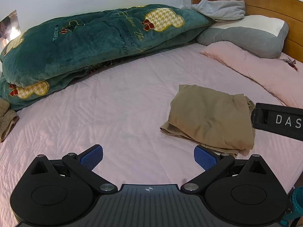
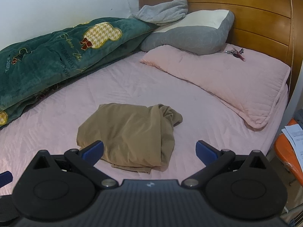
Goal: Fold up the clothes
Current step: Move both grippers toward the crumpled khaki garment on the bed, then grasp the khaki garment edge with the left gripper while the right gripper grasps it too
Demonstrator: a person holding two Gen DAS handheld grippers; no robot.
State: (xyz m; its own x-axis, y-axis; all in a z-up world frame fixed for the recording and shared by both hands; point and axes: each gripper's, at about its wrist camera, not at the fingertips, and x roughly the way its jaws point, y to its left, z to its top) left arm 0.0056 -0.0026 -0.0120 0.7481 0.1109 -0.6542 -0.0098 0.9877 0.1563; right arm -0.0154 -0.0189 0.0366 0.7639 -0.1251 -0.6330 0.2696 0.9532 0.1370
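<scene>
Tan soft-fabric garment, folded into rough bundle, lies on pink quilted bed just ahead of right tongs. Left tongs beside it. Both spread, empty: judged fold nearly complete.

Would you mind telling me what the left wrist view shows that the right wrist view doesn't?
Only the left wrist view shows the brown knit item at the bed's left edge and the open left gripper. Only the right wrist view shows the orange chair with papers. Both share the folded tan garment, green blanket, grey pillow, keys and the open right gripper, empty.
</scene>
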